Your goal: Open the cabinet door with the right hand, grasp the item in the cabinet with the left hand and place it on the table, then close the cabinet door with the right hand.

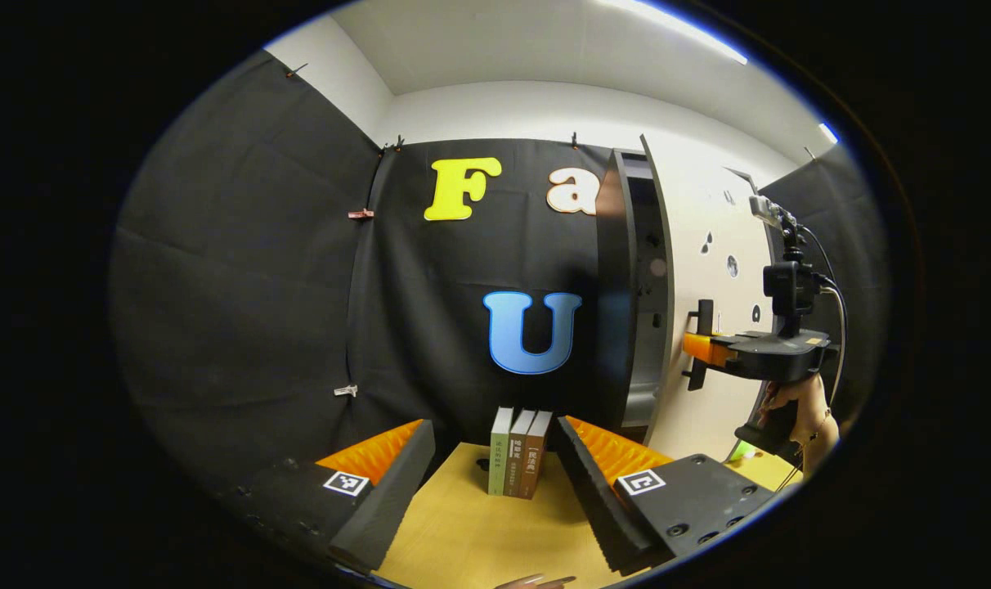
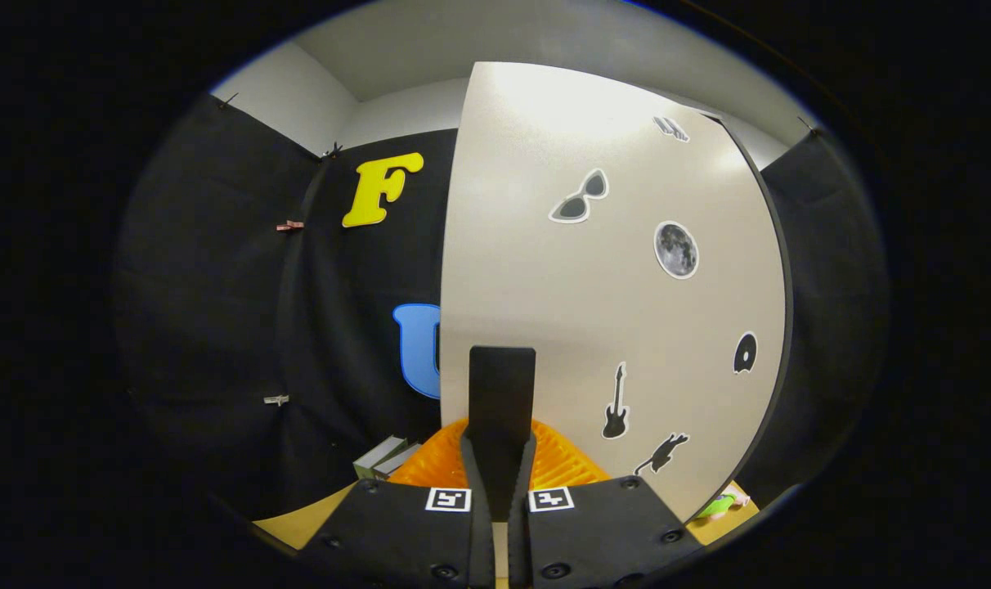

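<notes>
Clearly ajar — cabinet door [image 2: 610,311], pale, stickered — right gripper [image 2: 501,458] clamping its handle [image 2: 502,393].

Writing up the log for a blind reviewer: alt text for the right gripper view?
The right gripper is shut on the dark handle of the pale cabinet door, which carries stickers. Low at left, books stand on the wooden table.

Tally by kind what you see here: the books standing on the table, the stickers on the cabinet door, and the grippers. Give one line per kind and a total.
Books: 3
Stickers on the cabinet door: 6
Grippers: 2, left gripper and right gripper
Total: 11
</notes>
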{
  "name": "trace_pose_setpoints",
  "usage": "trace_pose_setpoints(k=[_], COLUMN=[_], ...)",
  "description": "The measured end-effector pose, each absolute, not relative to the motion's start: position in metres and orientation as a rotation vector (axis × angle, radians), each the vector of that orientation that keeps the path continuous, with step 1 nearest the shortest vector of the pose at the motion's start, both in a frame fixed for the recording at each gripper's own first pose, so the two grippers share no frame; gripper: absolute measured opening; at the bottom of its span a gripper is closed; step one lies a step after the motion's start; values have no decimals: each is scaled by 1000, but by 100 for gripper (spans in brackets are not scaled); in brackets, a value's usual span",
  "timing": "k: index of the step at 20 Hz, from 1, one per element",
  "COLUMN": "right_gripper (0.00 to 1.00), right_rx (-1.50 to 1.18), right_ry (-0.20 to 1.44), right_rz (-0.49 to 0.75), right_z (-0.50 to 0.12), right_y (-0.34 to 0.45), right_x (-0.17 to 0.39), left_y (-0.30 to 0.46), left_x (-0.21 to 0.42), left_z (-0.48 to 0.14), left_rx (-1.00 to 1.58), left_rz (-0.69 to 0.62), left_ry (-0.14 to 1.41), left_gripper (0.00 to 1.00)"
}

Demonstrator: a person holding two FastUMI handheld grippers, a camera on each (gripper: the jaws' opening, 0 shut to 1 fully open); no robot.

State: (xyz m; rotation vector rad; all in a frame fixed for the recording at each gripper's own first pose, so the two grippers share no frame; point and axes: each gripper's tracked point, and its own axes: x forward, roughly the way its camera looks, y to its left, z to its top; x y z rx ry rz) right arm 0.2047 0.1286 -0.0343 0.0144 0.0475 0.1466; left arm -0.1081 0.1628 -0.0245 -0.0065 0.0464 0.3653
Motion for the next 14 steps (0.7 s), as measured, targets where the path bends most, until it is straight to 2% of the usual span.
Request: trace_pose_setpoints(k=[14], right_gripper=[11], right_rx=[34], right_ry=[74], right_rz=[211], right_z=[-30], right_y=[106], right_x=[164], left_y=[104], left_x=[-105], left_z=[-18], left_rx=[-6], left_rz=[247], left_ry=[56], left_gripper=[94])
